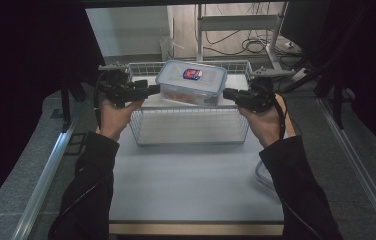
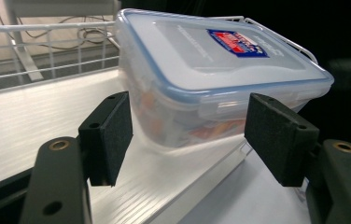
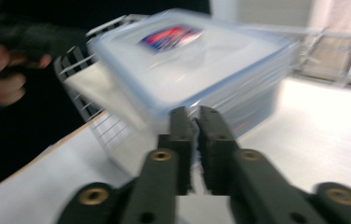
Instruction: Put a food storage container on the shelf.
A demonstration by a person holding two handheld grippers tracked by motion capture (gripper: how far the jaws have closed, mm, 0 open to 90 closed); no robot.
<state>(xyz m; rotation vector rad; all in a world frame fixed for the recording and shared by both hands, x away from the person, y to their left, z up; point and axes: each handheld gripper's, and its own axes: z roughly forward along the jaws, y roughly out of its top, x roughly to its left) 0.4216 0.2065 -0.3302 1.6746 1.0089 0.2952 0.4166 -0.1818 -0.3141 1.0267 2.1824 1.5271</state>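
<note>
A clear plastic box (image 1: 191, 80) with a blue-rimmed lid and a red and blue label sits tilted in the white wire basket (image 1: 191, 137). My left gripper (image 1: 155, 90) is at the box's left end. In the left gripper view its jaws (image 2: 192, 140) stand open around the box's (image 2: 211, 70) near corner, and the pads (image 2: 108, 135) are clear of it. My right gripper (image 1: 226, 93) is at the box's right end. In the blurred right gripper view it (image 3: 198, 119) is shut just in front of the box (image 3: 187, 60), with nothing seen between its pads.
The basket's wire walls (image 2: 47, 70) rise around the box on the white tabletop (image 1: 191, 180). A clear plastic piece (image 1: 263, 175) lies by the right sleeve. Metal rails (image 1: 356, 165) run along both sides. A frame leg and cables (image 1: 256, 45) stand behind the table.
</note>
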